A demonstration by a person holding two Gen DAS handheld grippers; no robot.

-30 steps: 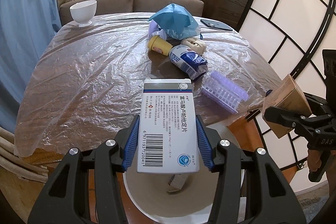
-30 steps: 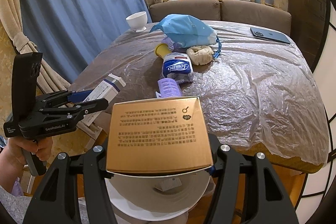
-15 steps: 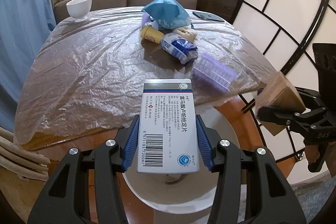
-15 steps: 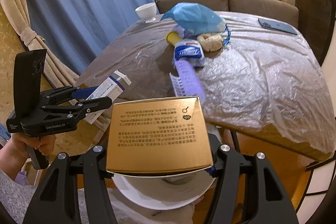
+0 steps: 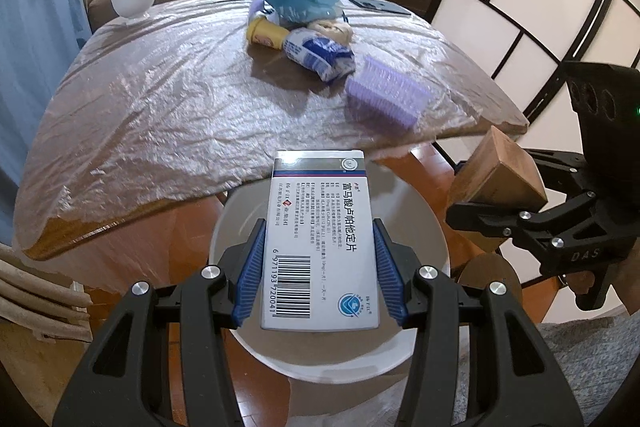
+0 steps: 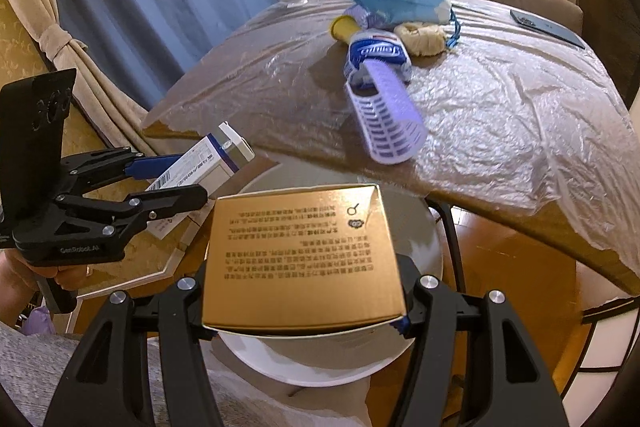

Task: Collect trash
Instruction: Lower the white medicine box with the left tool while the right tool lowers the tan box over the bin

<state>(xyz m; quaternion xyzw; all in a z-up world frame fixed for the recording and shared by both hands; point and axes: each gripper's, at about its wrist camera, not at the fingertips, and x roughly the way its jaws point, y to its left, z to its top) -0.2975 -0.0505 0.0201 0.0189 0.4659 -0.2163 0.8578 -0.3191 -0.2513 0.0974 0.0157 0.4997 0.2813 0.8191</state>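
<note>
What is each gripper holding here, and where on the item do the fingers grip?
The left gripper clamps the white medicine box by its long side edges near the barcode end. The right gripper pinches the gold box across its sides.

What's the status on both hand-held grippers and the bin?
Left hand-held gripper clamps white medicine box. Right hand-held gripper clamps gold box. Both over white bin. Nothing blocking.

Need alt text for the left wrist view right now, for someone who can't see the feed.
The left gripper is shut on a white medicine box, held above an open white bin on the floor beside the table. At right, the right gripper holds a brown carton. More trash sits on the plastic-covered tabletop, including a purple ribbed item.
</note>
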